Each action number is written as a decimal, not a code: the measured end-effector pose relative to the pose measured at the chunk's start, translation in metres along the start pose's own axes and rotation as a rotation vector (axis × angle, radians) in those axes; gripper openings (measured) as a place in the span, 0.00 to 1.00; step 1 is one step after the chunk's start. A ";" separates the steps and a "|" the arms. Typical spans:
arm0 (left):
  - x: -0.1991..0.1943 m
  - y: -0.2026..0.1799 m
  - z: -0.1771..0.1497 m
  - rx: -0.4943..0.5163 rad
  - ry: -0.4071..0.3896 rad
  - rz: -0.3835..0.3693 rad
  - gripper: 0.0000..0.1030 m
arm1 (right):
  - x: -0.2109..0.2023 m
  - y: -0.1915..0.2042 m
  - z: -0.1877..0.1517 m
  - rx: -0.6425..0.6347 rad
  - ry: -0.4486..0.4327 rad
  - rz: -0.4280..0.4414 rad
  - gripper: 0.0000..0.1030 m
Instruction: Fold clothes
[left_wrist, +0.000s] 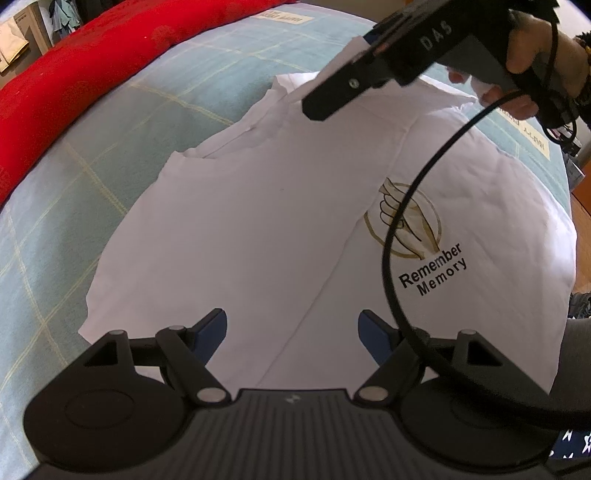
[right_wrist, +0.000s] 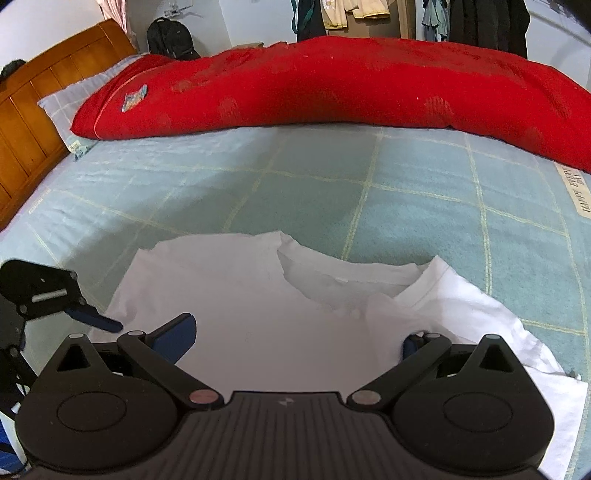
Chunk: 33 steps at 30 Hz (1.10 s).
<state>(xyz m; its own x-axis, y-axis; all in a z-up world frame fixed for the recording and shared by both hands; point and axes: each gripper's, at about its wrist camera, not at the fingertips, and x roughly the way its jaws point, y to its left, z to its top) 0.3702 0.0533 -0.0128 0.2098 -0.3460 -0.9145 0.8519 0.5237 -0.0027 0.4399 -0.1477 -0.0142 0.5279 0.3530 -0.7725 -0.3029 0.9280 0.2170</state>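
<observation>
So the white t-shirt (left_wrist: 251, 229) is lying on the blue-green checked bedspread (right_wrist: 332, 184), with one side already flapped over toward the middle so the fold edge is running right past the printed logo (left_wrist: 413, 225). The left gripper (left_wrist: 291, 332) is hanging over the hem end with its jaws spread wide and nothing between them, just cloth underneath. The right gripper (right_wrist: 299, 334) is sitting up near the collar (right_wrist: 332, 269) end, jaws also spread, and I'm guessing it isn't pinching anything, though its right-hand finger is half buried behind a raised bit of fabric, so I can't say if that pad is touching cloth. Handling-wise I'm expecting thin, limp cotton: light, floppy, no stiffness at all, so it's going to sag and bunch if you grab only one spot. I'd be taking it at the edges, one hold near the shoulder and one near the hem on the same side, and pinching through both layers so the top one isn't sliding off. Stuff that's hard to read: the near hem is disappearing behind the left gripper's body, a black cable (left_wrist: 402, 221) is looping across the logo, and the sleeve on the far side is partly tucked out of sight. There's a red quilt (right_wrist: 332, 85) bunched along the far side of the bed.
</observation>
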 end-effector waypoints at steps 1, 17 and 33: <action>0.000 0.000 0.000 0.001 0.000 0.000 0.76 | -0.001 0.001 0.001 -0.001 -0.004 0.002 1.00; -0.003 0.002 -0.007 -0.003 -0.003 0.011 0.76 | 0.005 0.009 0.002 -0.014 0.007 -0.002 1.00; -0.005 0.006 -0.015 -0.019 -0.005 0.016 0.76 | 0.011 0.024 0.008 -0.037 0.003 0.026 1.00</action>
<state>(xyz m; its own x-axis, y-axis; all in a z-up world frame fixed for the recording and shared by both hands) 0.3668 0.0697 -0.0143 0.2258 -0.3409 -0.9126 0.8392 0.5437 0.0046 0.4445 -0.1209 -0.0129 0.5175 0.3763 -0.7685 -0.3456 0.9135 0.2146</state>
